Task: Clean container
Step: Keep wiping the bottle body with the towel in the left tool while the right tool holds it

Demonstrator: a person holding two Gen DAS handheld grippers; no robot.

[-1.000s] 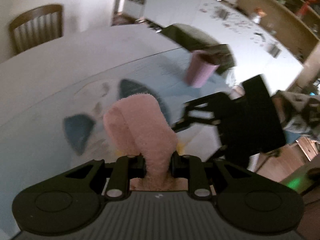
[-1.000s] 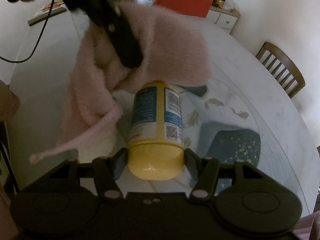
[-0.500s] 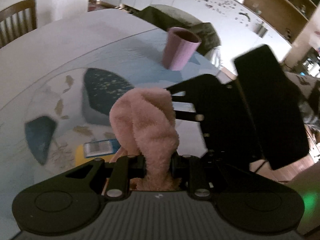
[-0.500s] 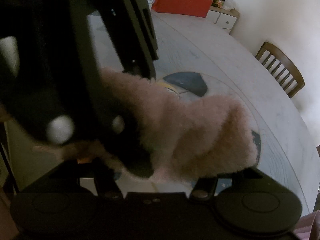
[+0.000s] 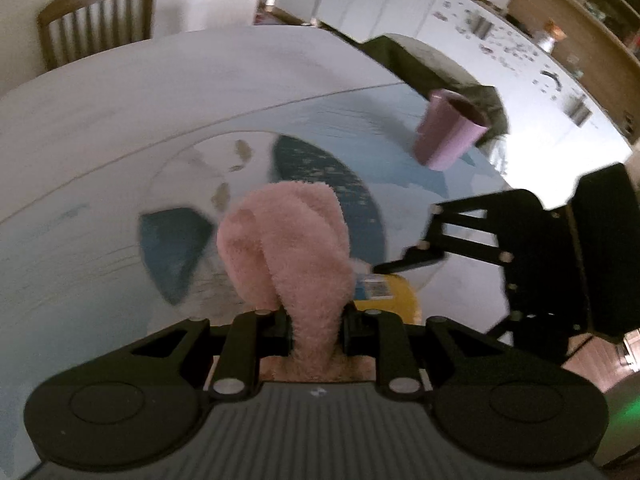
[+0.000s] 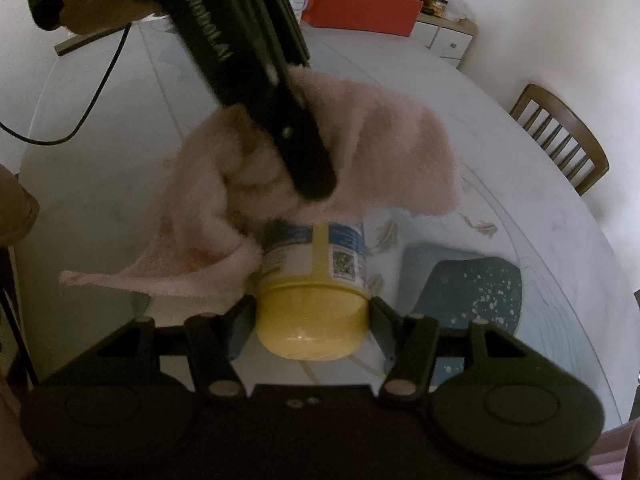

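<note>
Two jaws of the right gripper (image 6: pixel 312 312) clamp the yellow bottle (image 6: pixel 310 300) at its rounded end, low in the centre of the right wrist view; its long axis runs straight away from them, up the frame. Just beyond, the left gripper (image 6: pixel 308 176) pinches a pink cloth (image 6: pixel 376 160) shut and lays it over the far end. Blue-and-white label, glossy plastic (dirt too blurred to judge). Underneath lies the desk (image 6: pixel 520 184).

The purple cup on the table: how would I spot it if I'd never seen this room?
Start at the big round table with its blue-patterned cover. Look toward the far edge on the kitchen side, by the dark green chair. The purple cup stands there alone, open-topped, the only purple thing on the table.
</note>
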